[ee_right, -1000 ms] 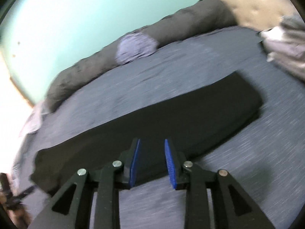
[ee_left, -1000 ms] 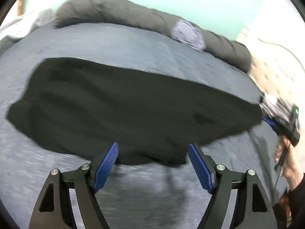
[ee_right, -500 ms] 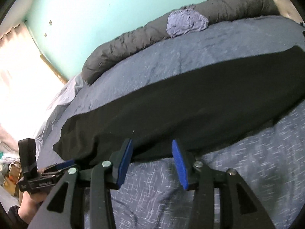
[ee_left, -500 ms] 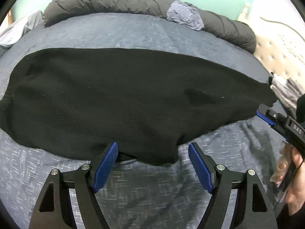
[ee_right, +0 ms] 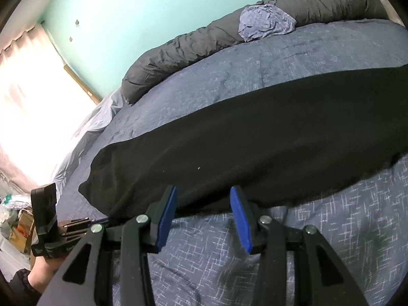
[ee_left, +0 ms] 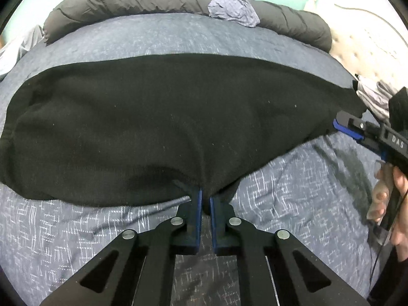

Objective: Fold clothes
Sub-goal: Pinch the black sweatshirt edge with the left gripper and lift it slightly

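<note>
A black garment (ee_left: 163,127) lies spread in a long band across the blue-grey bedspread (ee_left: 293,199). It also shows in the right wrist view (ee_right: 267,140). My left gripper (ee_left: 205,199) is shut on the garment's near edge, with cloth pinched between the blue pads. My right gripper (ee_right: 202,204) is open at the garment's near edge, with its blue pads on either side of the hem. The right gripper also shows at the far right of the left wrist view (ee_left: 349,127), by the garment's end.
A dark grey rolled duvet (ee_left: 153,0) lies along the far edge of the bed with a lilac cloth (ee_left: 233,12) on it. More light clothes (ee_left: 374,94) lie at the right. A bright window and boxes (ee_right: 23,224) are to the left.
My left gripper has shut on the garment's near edge; it was wide open before. My right gripper has opened a little wider and moved closer to the hem.
</note>
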`<state>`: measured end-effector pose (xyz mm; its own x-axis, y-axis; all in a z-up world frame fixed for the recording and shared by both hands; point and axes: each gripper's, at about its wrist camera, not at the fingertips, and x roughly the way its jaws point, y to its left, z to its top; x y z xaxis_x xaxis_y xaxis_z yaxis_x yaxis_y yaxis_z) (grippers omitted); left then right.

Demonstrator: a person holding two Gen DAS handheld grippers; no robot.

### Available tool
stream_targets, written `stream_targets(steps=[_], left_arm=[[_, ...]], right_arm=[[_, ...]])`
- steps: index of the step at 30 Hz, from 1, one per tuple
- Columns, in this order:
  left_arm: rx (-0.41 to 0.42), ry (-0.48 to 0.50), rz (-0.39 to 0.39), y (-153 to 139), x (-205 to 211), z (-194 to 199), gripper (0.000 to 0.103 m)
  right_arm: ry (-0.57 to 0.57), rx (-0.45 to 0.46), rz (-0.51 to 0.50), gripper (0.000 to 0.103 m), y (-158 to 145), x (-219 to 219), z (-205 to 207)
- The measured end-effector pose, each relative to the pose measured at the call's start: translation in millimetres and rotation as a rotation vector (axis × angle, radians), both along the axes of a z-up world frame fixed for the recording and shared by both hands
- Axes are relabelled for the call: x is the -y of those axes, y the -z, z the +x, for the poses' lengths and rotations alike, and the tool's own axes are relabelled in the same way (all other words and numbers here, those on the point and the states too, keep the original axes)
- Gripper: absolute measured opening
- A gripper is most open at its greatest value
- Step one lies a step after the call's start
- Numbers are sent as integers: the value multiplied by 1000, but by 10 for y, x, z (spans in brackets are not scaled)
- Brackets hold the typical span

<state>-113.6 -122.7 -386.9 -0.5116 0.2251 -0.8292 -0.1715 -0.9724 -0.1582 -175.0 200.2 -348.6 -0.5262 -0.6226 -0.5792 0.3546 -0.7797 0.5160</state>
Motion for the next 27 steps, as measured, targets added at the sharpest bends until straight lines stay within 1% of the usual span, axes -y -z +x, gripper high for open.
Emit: stream_targets(steps=[4,7,10,12,14,16,17,19,22,25,27], left_arm=[[27,-2,12,37,21,-8,6],[39,-8,31,-8,35,20,8],[11,-18,61,-180,31,83,8],[-25,-19,65,-303,17,81,8],[-62,-23,69,-404,16,35,9],[-81,-37,83,-448,18,-57,9],[-81,-38,86,-444,16,-109,9],[-80,-27,65,-392,-5,-200,9],[-17,-1,27,-229,-66,-345,9],[48,34,-12,-38,-169,-312,9],[63,44,-24,18,-181,-285,9]], right_arm=[[2,6,-10,44,9,-19,-9],[4,11,-19,44,14,-35,-16],[5,15,-28,45,20,-50,-23],[6,18,-33,46,23,-61,-28],[7,21,-39,53,27,-72,-32],[9,24,-45,54,33,-84,-38],[11,27,-49,54,39,-94,-42],[14,30,-53,54,50,-105,-49],[14,37,-59,54,66,-118,-57],[16,38,-65,54,59,-123,-72],[20,38,-71,54,52,-132,-82]])
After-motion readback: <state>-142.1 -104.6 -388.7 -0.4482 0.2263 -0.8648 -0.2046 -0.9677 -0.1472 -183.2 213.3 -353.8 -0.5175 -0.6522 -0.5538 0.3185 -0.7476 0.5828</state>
